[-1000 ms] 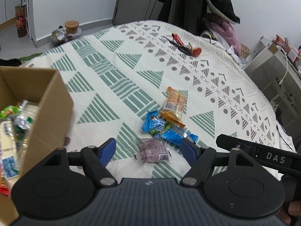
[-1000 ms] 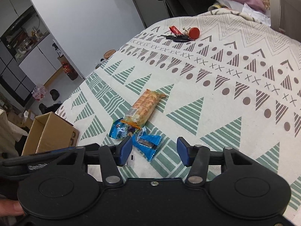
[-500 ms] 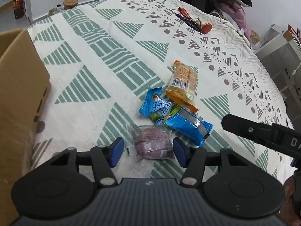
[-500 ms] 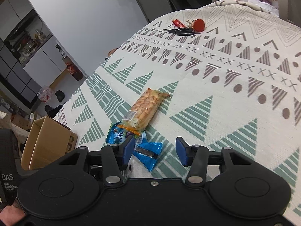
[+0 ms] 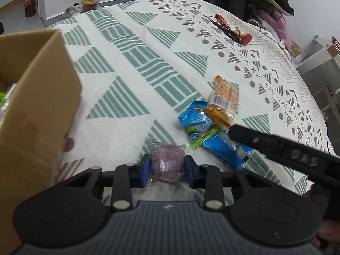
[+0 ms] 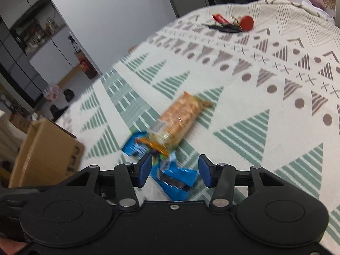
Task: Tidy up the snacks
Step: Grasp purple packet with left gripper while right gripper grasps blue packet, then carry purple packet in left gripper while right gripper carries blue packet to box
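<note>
A purple snack in clear wrap (image 5: 166,161) lies on the patterned cloth. My left gripper (image 5: 167,171) straddles it, its jaws closing, and both blue pads touch the wrapper's sides. To the right lie a blue packet (image 5: 195,116), a green one (image 5: 201,137), a second blue packet (image 5: 225,149) and an orange cracker pack (image 5: 224,97). My right gripper (image 6: 176,169) hovers low over that second blue packet (image 6: 176,176). Its jaws are closing with the packet between them, and a gap still shows at the right pad. The cardboard box (image 5: 42,106) stands at the left with snacks inside.
Keys with a red tag (image 5: 231,29) lie at the far side of the cloth-covered table (image 5: 127,68). The right gripper's black frame (image 5: 276,146) crosses over the packets. Dark clothes hang on a chair behind. A white shelf stands at the right.
My left gripper came down over the purple snack and its jaws narrowed onto it. My right gripper moved down and closer to the blue packet, its jaws a little narrower.
</note>
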